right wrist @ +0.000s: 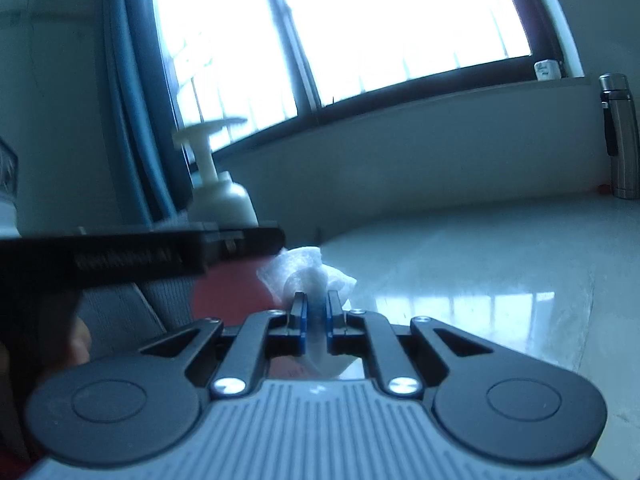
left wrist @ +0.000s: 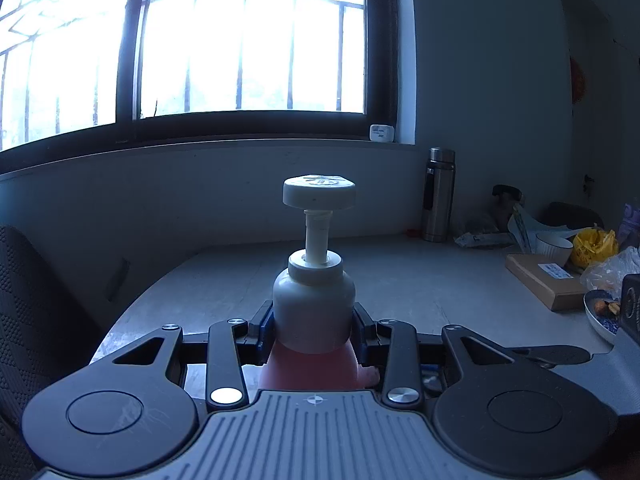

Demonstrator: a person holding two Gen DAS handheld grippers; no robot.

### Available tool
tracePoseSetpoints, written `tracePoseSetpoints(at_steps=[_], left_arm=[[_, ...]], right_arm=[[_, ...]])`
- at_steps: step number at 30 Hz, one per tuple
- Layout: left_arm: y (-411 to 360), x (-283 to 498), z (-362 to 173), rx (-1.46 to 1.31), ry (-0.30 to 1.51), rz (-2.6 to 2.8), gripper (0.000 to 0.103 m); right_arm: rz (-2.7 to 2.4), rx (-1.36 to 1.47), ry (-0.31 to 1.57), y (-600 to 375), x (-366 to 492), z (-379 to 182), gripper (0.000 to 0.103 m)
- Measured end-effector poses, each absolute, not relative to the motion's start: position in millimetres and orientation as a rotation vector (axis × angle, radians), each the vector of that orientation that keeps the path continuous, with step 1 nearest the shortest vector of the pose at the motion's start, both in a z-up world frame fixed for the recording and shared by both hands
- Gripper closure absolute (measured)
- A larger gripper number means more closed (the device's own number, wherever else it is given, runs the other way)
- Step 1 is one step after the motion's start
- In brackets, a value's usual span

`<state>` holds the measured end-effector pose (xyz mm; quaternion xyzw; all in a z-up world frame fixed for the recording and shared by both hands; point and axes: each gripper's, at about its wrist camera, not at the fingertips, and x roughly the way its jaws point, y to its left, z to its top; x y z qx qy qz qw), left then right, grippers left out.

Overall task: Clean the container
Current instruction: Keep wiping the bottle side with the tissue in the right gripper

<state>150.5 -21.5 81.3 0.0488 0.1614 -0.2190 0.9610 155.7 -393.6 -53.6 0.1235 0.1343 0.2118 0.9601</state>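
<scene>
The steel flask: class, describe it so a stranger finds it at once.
Start at the big barred window. Below its right corner, on the table against the wall, stands the steel flask. It is the only tall, upright metal cylinder there.

The pump bottle (left wrist: 314, 300) sits clamped between the left gripper (left wrist: 314, 326) jaws, which cover its sides; its pink lower part disappears behind the gripper body, so the base is unseen. Far right of the jaws, a patterned dish (left wrist: 600, 314) is cut off by a dark object and the frame edge — its contents are too small to identify. In the right wrist view, the bottle's pump head (right wrist: 210, 126) is motion-blurred, and the white wipe (right wrist: 308, 274) pinched in the right gripper (right wrist: 316, 308) is partly hidden behind the jaws.
</scene>
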Motion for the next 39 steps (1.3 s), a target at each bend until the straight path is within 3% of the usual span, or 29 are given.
tracePoseSetpoints(at_steps=[8,22,39], left_arm=[[-20.5,149.3,81.3,0.100,0.325,-0.442,0.065],[-25.7,148.1,82.6,0.099,0.326,-0.443,0.065],[-24.9,147.4,83.1,0.108,0.325,-0.440,0.065]], right_arm=[[0.438,0.289,0.315,-394.2,171.9,-62.9,0.094],[0.391,0.222,0.657,-378.4,204.2,-95.6,0.094],[0.464,0.305,0.264,-391.7,143.0,-47.7,0.094]])
